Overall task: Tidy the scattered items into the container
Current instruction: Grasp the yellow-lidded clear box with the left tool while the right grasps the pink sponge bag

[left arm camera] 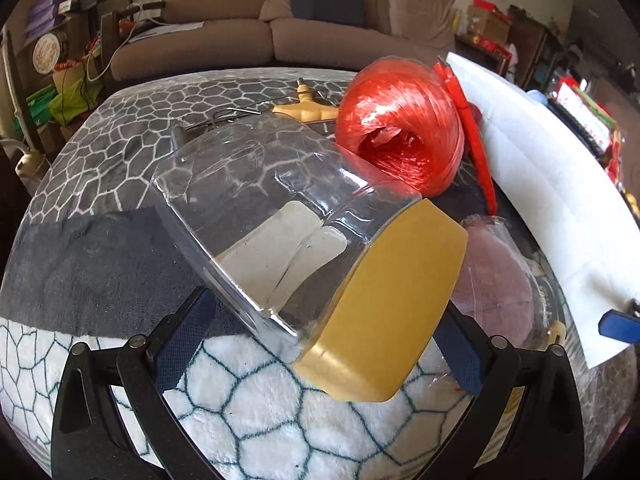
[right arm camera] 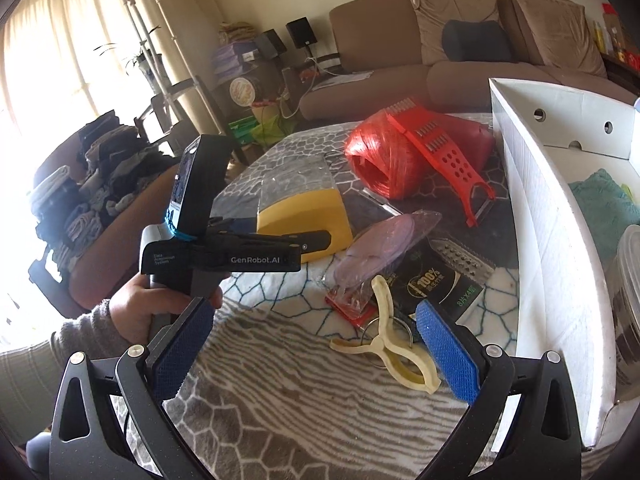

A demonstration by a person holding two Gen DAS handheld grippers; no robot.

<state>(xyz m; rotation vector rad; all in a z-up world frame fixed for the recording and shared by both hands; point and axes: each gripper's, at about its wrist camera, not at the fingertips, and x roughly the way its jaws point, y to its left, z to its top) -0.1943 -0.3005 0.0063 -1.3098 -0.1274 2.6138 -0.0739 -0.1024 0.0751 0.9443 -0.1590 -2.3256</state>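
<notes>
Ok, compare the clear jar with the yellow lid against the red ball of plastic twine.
The clear plastic jar with the yellow lid is see-through and looks empty; the red ball of plastic twine is opaque and wound full. The jar sits tilted between the fingers of the left tongs; the twine rests on the blanket, untouched. The jar is smooth-sided, the twine stringy. Both are outside the white cardboard box.

A blanket-covered table (right arm camera: pixel 280 380) carries the lot: red twine ball (right arm camera: pixel 380 160), red grater (right arm camera: pixel 444 160), cream clip (right arm camera: pixel 394 350), black packet (right arm camera: pixel 436 280), and the white box (right arm camera: pixel 532 216) at its right.
</notes>
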